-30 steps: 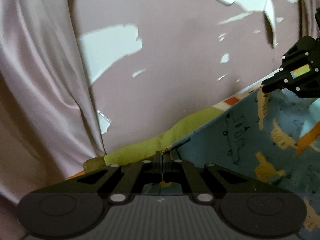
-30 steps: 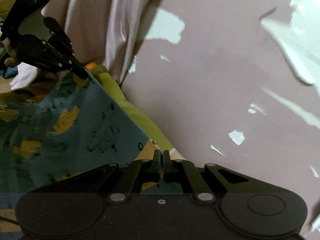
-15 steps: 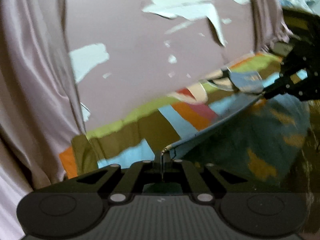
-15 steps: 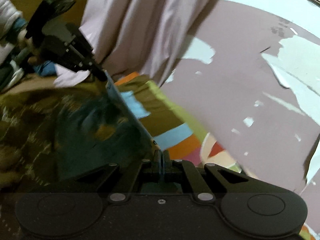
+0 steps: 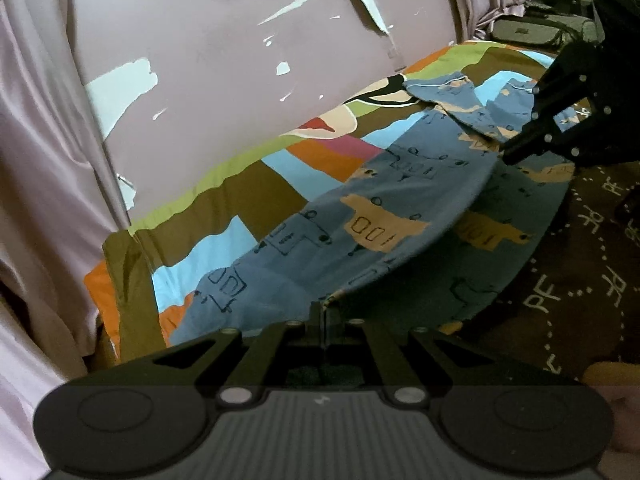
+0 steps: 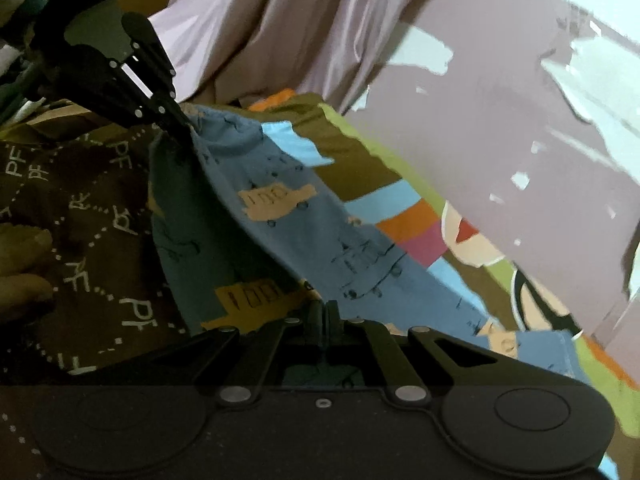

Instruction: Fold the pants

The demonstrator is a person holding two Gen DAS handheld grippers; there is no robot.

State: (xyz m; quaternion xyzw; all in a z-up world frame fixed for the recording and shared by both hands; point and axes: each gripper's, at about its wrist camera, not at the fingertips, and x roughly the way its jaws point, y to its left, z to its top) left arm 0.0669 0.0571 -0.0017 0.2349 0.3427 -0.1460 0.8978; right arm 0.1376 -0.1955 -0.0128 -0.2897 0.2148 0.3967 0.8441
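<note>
The blue pants (image 5: 360,216) with tan bus prints hang stretched between my two grippers above a multicoloured bed cover (image 5: 256,184). My left gripper (image 5: 323,308) is shut on one edge of the pants. My right gripper (image 6: 325,307) is shut on the other edge of the pants (image 6: 304,216). In the left wrist view the right gripper (image 5: 505,156) pinches the cloth at the right. In the right wrist view the left gripper (image 6: 185,128) pinches it at the upper left. The far end of the pants lies on the bed.
A mauve wall (image 5: 240,60) with peeling paint runs behind the bed. A pink curtain (image 5: 36,160) hangs at the left. The person's brown garment with white "PF" letters (image 6: 80,216) is close in front. Bags (image 5: 536,32) sit at the far right.
Both grippers have tilted down from facing the wall. The bed cover has come into view, and the pants now stretch out lower over it.
</note>
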